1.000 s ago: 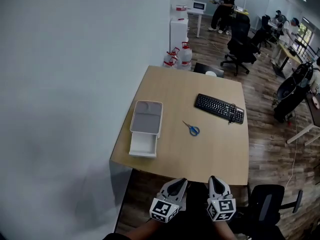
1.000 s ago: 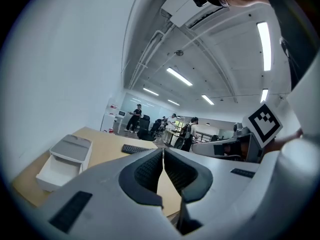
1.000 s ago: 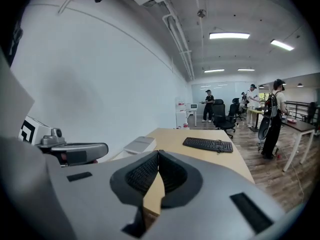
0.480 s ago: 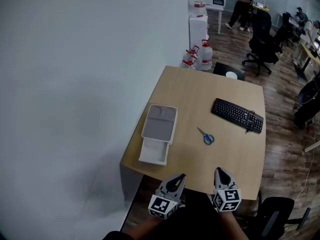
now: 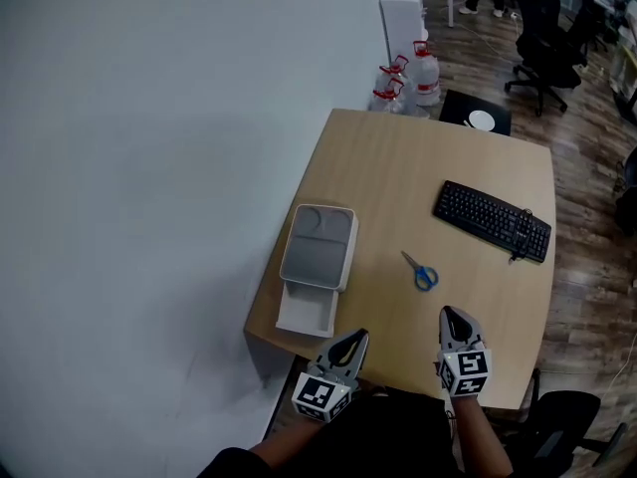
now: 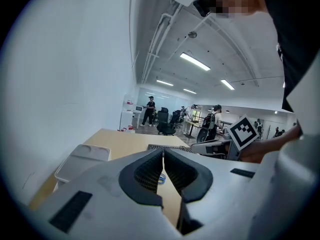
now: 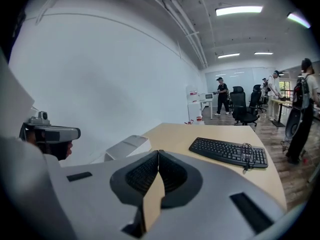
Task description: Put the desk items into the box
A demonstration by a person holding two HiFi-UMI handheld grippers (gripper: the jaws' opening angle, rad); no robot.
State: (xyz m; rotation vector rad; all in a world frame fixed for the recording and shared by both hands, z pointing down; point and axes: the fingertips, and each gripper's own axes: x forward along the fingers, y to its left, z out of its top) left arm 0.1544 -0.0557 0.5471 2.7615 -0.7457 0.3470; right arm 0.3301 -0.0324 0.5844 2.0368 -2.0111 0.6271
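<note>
Grey lidded plastic box (image 5: 318, 250) is sitting at the left edge of the light wooden desk (image 5: 398, 167), beyond the left gripper (image 5: 356, 339), whose jaws are pressing together on nothing. Blue-handled scissors (image 5: 422, 273) are lying just beyond the right gripper (image 5: 450, 315), likewise closed and empty, with a black keyboard (image 5: 493, 220) resting farther right.

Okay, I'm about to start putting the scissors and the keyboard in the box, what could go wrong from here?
1. The scissors lie flat on the desk, so the jaws may skid them along rather than lift them.
2. The keyboard looks longer than the box, and the cable bundled on it could snag.
3. The box sits at the desk's left edge, so a nudge might push it off.
</note>
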